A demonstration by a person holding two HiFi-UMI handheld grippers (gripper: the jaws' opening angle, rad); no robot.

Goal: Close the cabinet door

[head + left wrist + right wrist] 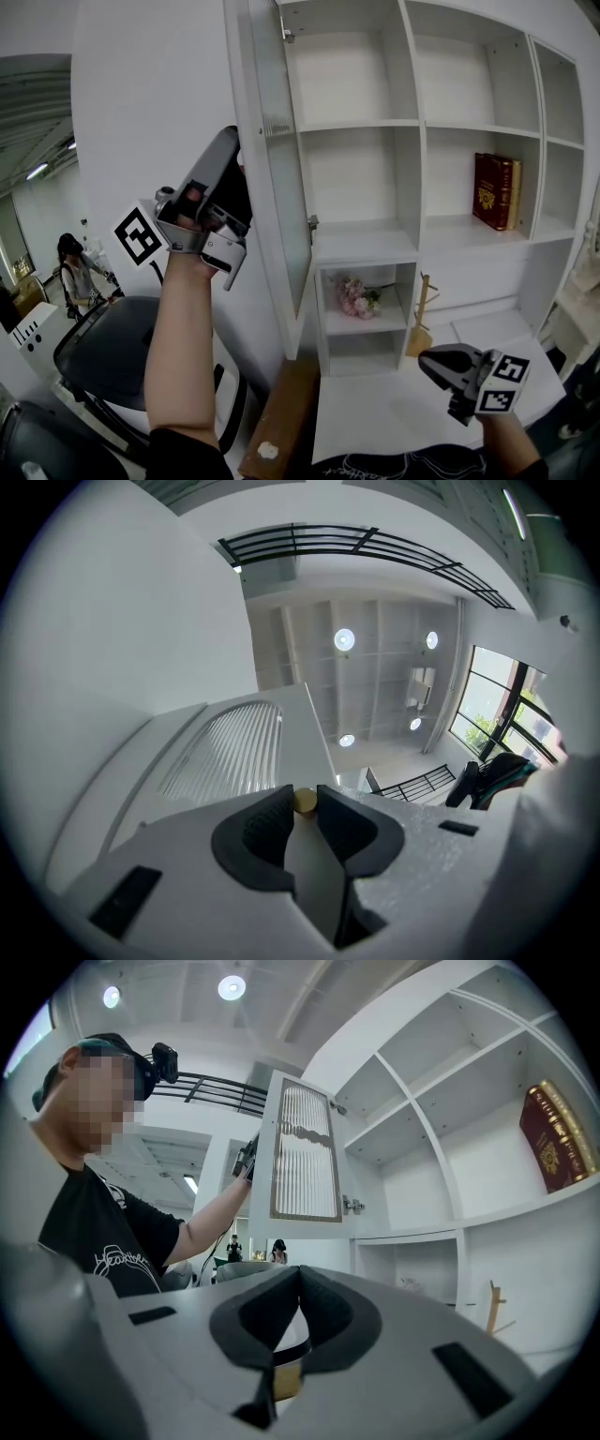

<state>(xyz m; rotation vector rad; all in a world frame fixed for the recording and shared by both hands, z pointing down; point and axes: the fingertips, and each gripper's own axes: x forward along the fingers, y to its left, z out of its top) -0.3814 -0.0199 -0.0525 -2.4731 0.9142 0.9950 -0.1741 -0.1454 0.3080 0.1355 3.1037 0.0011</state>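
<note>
Left gripper point(306, 810), raised high at arm's length, is clamped on a small brass knob point(305, 800); both dark pads press its sides. Right gripper point(298, 1272) hangs low near the desk, jaws pressed together on nothing. White cabinet point(412, 94): open shelves, mostly bare, with a red book point(494, 191) on the right and pink flowers point(356, 298) in a lower cubby. Door point(281, 187): tall and white, hung on the cabinet's left side and swung well out, so the head view sees it nearly edge-on. It has a ribbed glass panel point(305, 1152), and two metal hinges point(312, 223) show along its cabinet-side edge. The knob sits near the free edge, on the face turned away from the shelves. Judgement: the grip is made and the swing home is the step in hand. To do it well, hold the clamp firm but not crushing, since the knob is round and small and looks likely to slip if pulled at an angle. Carry the hand in an arc about the hinges, not in a straight push, letting the wrist turn with the door so the jaws sit square on the knob. Slow down near the frame so the glass does not slam. Keep the right gripper low and out of the door's sweep, and release only once the door lies flush.
</note>
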